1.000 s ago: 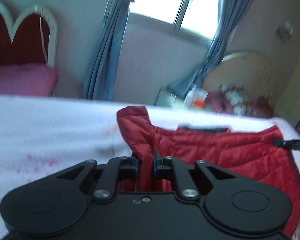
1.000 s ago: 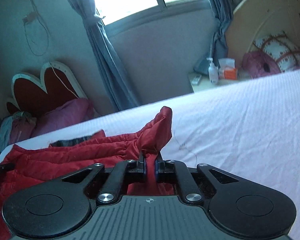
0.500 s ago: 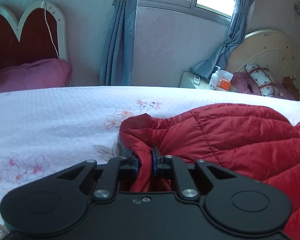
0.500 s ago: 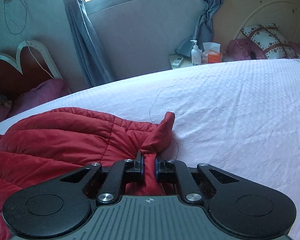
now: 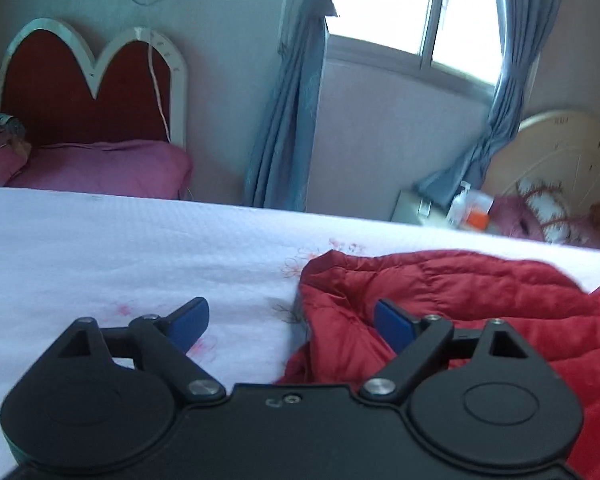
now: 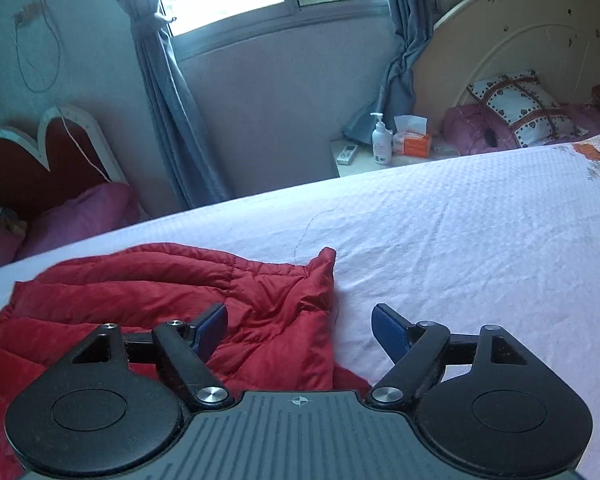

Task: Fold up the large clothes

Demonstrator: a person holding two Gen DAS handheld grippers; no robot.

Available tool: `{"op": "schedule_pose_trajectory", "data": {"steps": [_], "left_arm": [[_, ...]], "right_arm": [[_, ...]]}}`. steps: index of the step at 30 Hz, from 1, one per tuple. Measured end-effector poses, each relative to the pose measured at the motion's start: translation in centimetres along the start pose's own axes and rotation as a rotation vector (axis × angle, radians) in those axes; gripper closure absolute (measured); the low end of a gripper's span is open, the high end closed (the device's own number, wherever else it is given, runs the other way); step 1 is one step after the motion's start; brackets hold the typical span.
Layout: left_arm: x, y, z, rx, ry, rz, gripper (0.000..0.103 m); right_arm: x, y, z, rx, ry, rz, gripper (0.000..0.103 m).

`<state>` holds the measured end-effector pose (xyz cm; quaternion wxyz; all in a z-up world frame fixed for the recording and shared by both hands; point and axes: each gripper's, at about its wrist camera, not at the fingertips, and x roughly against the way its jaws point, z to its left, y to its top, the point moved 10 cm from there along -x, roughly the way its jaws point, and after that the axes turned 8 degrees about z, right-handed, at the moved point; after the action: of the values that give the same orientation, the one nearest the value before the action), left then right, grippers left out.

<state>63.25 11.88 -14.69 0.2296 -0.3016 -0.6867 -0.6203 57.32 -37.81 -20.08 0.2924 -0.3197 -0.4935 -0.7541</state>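
Observation:
A red quilted jacket [image 5: 460,292] lies folded over on the white bedspread [image 5: 100,240]. My left gripper [image 5: 292,320] is open and empty, its jaws wide apart over the jacket's left edge. In the right wrist view the jacket [image 6: 160,284] lies at the lower left on the bedspread [image 6: 480,240]. My right gripper [image 6: 300,326] is open and empty over the jacket's right edge, with a raised corner of fabric just ahead of it.
Beyond the bed stand a red heart-shaped headboard [image 5: 88,80] with a pink pillow [image 5: 100,168], blue curtains [image 5: 288,100], and a nightstand [image 6: 360,158] with a pump bottle [image 6: 381,140] and tissue box [image 6: 412,140]. A cream headboard [image 6: 520,40] with cushions stands at the right.
Both grippers, shut on the jacket's corners earlier, lowered the raised fabric onto the bed, then opened and let go. The jacket now lies folded over.

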Motion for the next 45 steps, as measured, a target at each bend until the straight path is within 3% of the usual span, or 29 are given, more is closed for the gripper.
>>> {"op": "schedule_pose_trajectory", "data": {"steps": [5, 7, 11, 14, 17, 20, 23, 26, 32, 35, 37, 38, 40, 42, 45], "left_arm": [[6.3, -5.5, 1.4, 0.077, -0.037, 0.014, 0.011], [8.0, -8.0, 2.2, 0.168, -0.043, 0.029, 0.011], [10.2, -12.0, 3.5, 0.366, -0.053, 0.063, 0.011], [11.0, -14.1, 3.2, 0.493, -0.121, 0.090, 0.015], [11.0, -15.0, 2.1, 0.545, -0.182, 0.098, 0.022], [9.8, -15.7, 1.3, 0.639, -0.262, 0.121, 0.027], [8.5, -15.3, 1.3, 0.720, -0.280, 0.099, 0.028], [7.1, -14.3, 1.0, 0.740, -0.302, 0.091, 0.034], [5.1, -13.3, 1.2, 0.817, -0.341, 0.080, 0.038], [4.1, -13.1, 1.3, 0.806, -0.335, 0.088, 0.051], [3.6, -13.1, 1.3, 0.790, -0.332, 0.091, 0.060], [3.5, -13.0, 1.2, 0.773, -0.329, 0.093, 0.069], [3.5, -12.8, 1.0, 0.753, -0.335, 0.079, 0.076], [4.0, -12.8, 0.9, 0.741, -0.338, 0.070, 0.080], [5.0, -12.4, 0.4, 0.713, -0.337, 0.056, 0.084]], "right_arm": [[6.2, -4.2, -0.7, -0.149, 0.108, -0.024, 0.024], [8.1, -6.5, -1.7, -0.264, 0.146, -0.019, 0.024], [10.6, -11.6, -3.7, -0.524, 0.232, 0.006, 0.024], [11.8, -14.7, -3.7, -0.630, 0.276, 0.026, 0.024], [12.2, -16.2, -3.2, -0.686, 0.318, 0.040, 0.024], [11.9, -16.9, -2.6, -0.726, 0.358, 0.042, 0.024], [11.2, -16.6, -2.3, -0.753, 0.375, 0.033, 0.024], [10.2, -15.9, -2.0, -0.764, 0.379, 0.005, 0.024], [8.3, -14.8, -0.5, -0.754, 0.342, -0.040, 0.024], [7.7, -14.4, -0.3, -0.737, 0.329, -0.048, 0.025], [7.1, -14.2, -0.5, -0.729, 0.309, -0.032, 0.052], [6.8, -14.1, -0.6, -0.728, 0.308, -0.022, 0.055], [6.7, -13.8, -0.7, -0.706, 0.313, -0.020, 0.067], [7.1, -13.3, -0.3, -0.647, 0.307, -0.017, 0.079], [8.0, -12.6, 0.4, -0.579, 0.297, -0.027, 0.085]]}}
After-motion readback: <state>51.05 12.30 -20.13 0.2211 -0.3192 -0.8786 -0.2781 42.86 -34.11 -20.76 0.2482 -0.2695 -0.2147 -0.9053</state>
